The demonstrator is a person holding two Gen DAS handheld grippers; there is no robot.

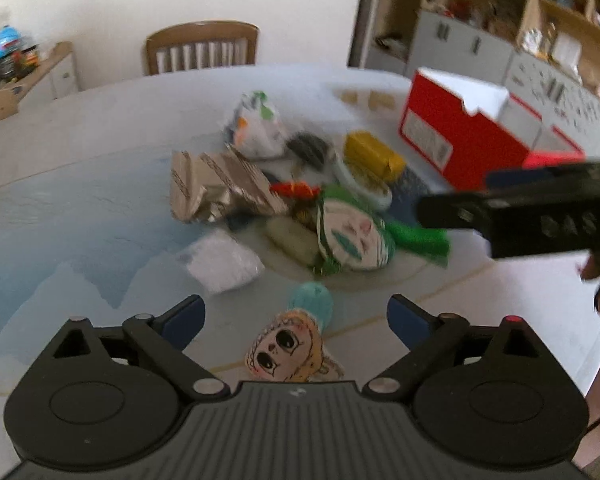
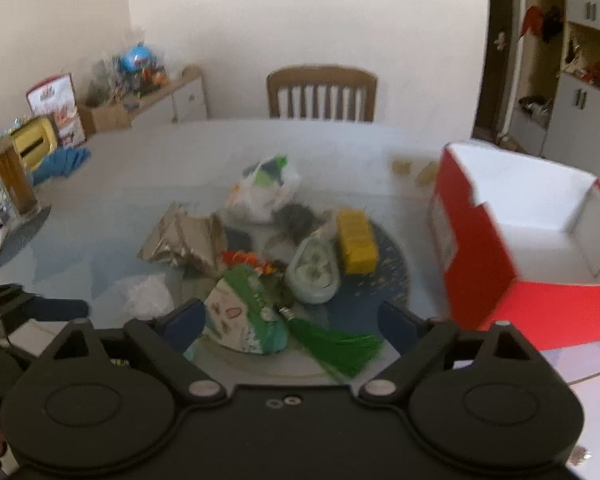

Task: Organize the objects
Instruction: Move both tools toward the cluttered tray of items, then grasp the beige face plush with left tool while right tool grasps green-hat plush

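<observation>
Both tools released, left tool (image 1: 296,320) above the doll (image 1: 286,350), right tool (image 2: 288,322) over the tassel (image 2: 336,346) — centre each before clenching.

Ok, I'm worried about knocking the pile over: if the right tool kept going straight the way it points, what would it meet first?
Probably the green-edged painted fan with its green tassel, lying on the table just ahead between the open right tool fingers. Depth is blurred, so that is a best guess.

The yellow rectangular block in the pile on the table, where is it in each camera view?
Left wrist view: yellow rectangular block right of centre, upper middle, left of the red cardboard box.
Right wrist view: block just right of centre, left of the red box.
Shared landmark: the red box.
</observation>
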